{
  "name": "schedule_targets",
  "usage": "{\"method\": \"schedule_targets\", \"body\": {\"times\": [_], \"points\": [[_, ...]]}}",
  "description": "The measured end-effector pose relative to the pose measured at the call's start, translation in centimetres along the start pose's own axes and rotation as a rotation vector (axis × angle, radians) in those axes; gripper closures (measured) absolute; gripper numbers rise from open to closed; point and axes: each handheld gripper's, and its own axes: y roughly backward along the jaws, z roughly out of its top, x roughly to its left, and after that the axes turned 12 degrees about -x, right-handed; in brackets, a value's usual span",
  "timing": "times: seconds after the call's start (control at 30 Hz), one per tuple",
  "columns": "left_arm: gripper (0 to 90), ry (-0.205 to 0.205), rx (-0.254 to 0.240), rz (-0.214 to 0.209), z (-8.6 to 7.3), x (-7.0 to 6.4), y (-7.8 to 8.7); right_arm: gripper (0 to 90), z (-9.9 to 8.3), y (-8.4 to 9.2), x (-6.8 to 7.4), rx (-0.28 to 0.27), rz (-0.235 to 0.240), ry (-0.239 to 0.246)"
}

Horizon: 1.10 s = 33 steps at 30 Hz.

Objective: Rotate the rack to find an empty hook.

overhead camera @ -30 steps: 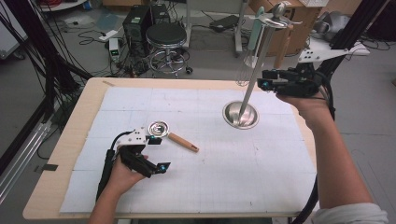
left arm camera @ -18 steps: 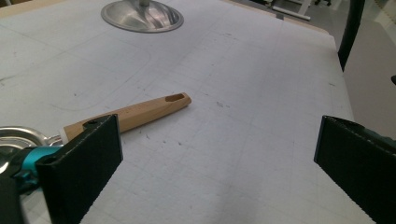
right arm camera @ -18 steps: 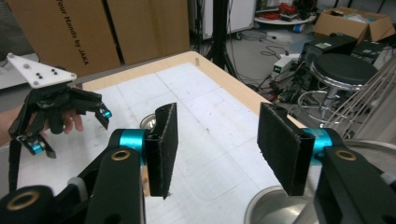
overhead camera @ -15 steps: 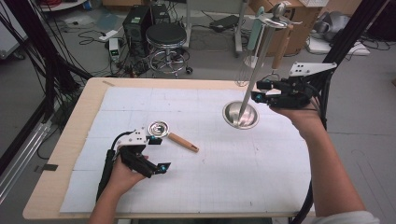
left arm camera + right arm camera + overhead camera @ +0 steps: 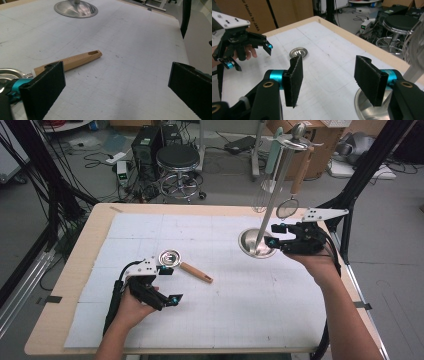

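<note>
A small round metal utensil (image 5: 171,257) with a wooden handle (image 5: 72,61) lies on the white mat. My left gripper (image 5: 170,285) rests just in front of it, jaws wide open around bare mat (image 5: 117,87), with the handle beside the left jaw. A metal utensil stand (image 5: 256,245) with a tall pole stands at the right; a whisk (image 5: 265,195) and a wooden-handled strainer (image 5: 288,208) hang from its top. My right gripper (image 5: 272,235) hovers by the stand's base (image 5: 367,107). Its jaws have just been opening and are open (image 5: 332,80) with nothing between them.
The white gridded mat (image 5: 225,310) covers most of the wooden table (image 5: 60,320). A black stool (image 5: 177,160), cables and cardboard boxes stand on the floor beyond the far edge. A black frame post (image 5: 365,175) rises at the right.
My right gripper has come down from beside the upper pole to just above the stand's base, with its jaws wider apart. The left hand and the utensil on the mat have stayed put.
</note>
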Motion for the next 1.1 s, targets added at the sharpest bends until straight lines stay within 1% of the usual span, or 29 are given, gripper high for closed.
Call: {"method": "schedule_targets", "body": {"times": [0.1,0.2,0.23,0.4,0.47,0.67,0.73,0.83,0.93,0.97,1.0,1.03,1.07,1.1], "points": [[1.6,-0.003,0.001,-0.002,0.0,0.0,0.0,35.9,-0.9,0.0,0.1,0.017,-0.022,-0.008],[1.6,-0.003,0.001,-0.002,0.0,0.0,0.0,35.1,-1.8,0.0,0.3,0.024,-0.025,-0.024],[1.6,-0.003,0.001,-0.002,0.0,0.0,0.0,34.5,-2.1,0.0,0.3,0.028,-0.029,-0.019],[1.6,-0.003,0.002,-0.002,0.0,0.0,0.0,32.0,-4.0,-0.1,0.8,0.042,-0.036,-0.035],[1.6,-0.002,0.002,-0.002,0.0,0.0,0.0,31.7,-4.7,-0.1,0.9,0.055,-0.045,-0.03],[1.6,-0.002,0.002,0.0,0.0,0.0,0.0,28.7,-6.7,0.3,1.3,0.043,-0.045,-0.074],[1.6,-0.004,0.004,0.0,0.0,0.0,0.0,27.9,-7.3,0.4,1.5,0.047,-0.056,-0.069],[1.6,-0.002,0.006,0.002,-0.1,0.0,-0.1,25.0,-8.4,0.6,1.8,0.059,-0.062,-0.078],[1.6,-0.002,0.004,0.001,-0.1,0.0,-0.1,24.5,-9.4,0.7,2.3,0.056,-0.062,-0.082],[1.6,-0.001,0.004,0.0,-0.1,0.0,-0.1,23.7,-9.7,0.7,2.4,0.061,-0.066,-0.081],[1.6,-0.004,0.006,-0.001,-0.1,0.0,-0.1,21.9,-9.9,0.7,2.5,0.079,-0.07,-0.086],[1.6,-0.003,0.004,0.0,-0.1,0.0,-0.1,21.4,-10.1,0.7,2.6,0.082,-0.069,-0.072],[1.6,-0.004,0.005,0.0,-0.1,0.0,-0.1,21.2,-10.3,0.8,2.8,0.077,-0.062,-0.066],[1.6,-0.002,0.005,0.002,-0.1,0.0,-0.1,21.0,-10.4,1.0,2.9,0.069,-0.062,-0.07]]}}
